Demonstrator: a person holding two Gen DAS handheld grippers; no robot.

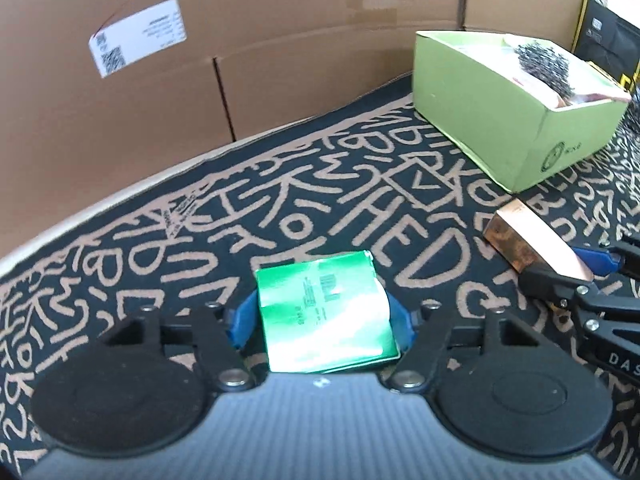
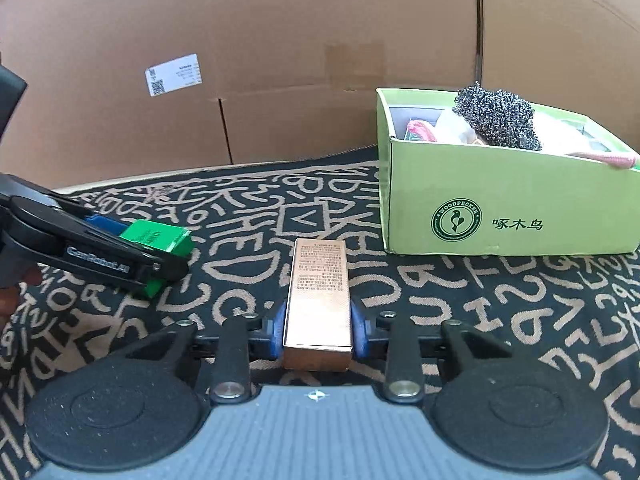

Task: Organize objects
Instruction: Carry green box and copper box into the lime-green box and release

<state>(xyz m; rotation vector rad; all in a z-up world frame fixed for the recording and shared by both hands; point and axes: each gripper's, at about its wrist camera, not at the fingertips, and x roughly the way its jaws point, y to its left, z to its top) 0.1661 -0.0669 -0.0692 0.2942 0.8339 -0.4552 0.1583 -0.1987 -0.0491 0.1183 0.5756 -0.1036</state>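
My left gripper [image 1: 320, 316] is shut on a shiny green box [image 1: 326, 312], held just above the patterned cloth; it also shows in the right wrist view [image 2: 160, 238] at the left. My right gripper [image 2: 319, 330] is shut on a long copper-coloured box [image 2: 319, 300], also seen in the left wrist view [image 1: 532, 240] at the right. A light green open carton [image 2: 508, 200] with a dark metal scrubber [image 2: 496, 118] and other items inside stands at the back right; it also shows in the left wrist view [image 1: 508, 120].
A black cloth with tan lettering [image 1: 280, 208] covers the surface. Large brown cardboard boxes [image 2: 280, 60] form a wall behind it. A black and yellow case [image 1: 604, 36] stands at the far right.
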